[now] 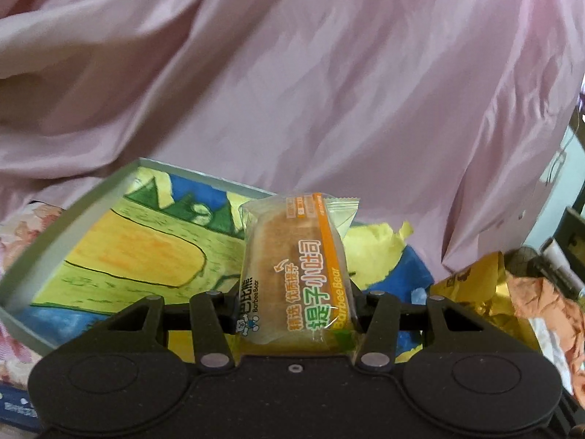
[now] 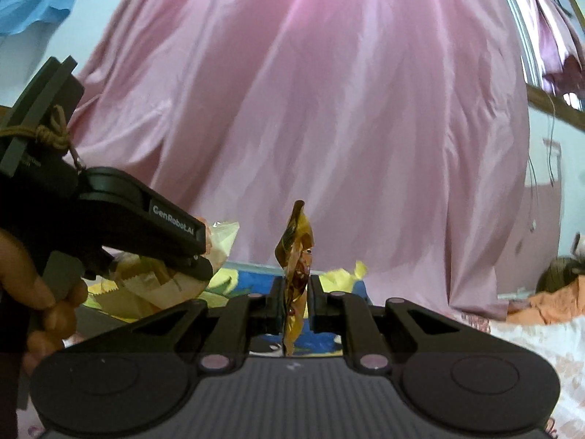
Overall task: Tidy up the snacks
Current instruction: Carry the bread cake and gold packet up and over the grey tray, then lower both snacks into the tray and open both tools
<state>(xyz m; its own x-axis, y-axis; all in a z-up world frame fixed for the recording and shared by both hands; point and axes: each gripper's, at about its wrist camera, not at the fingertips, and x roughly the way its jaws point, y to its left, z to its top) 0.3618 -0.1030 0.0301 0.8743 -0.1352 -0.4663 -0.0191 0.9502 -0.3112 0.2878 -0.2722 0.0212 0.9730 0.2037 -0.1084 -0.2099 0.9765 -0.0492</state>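
My left gripper (image 1: 294, 307) is shut on a small wrapped toast cake (image 1: 296, 267), a clear packet with an orange stripe and green lettering, held upright between the pads. Beneath it lies a grey-rimmed tray (image 1: 65, 226) with a yellow, green and blue picture on its floor. My right gripper (image 2: 296, 292) is shut on a thin gold-brown snack packet (image 2: 297, 252) that stands on edge between the jaws. In the right wrist view the left gripper (image 2: 199, 261) shows at the left with its cake packet (image 2: 223, 241), held by a person's hand (image 2: 33, 292).
A pink satin cloth (image 1: 329, 91) fills the background in both views. A gold packet (image 1: 471, 281) and crumpled orange wrapping (image 1: 548, 303) lie at the right of the tray. Floral fabric (image 2: 530, 344) covers the surface at the right. The tray rim (image 2: 256, 265) runs behind the packets.
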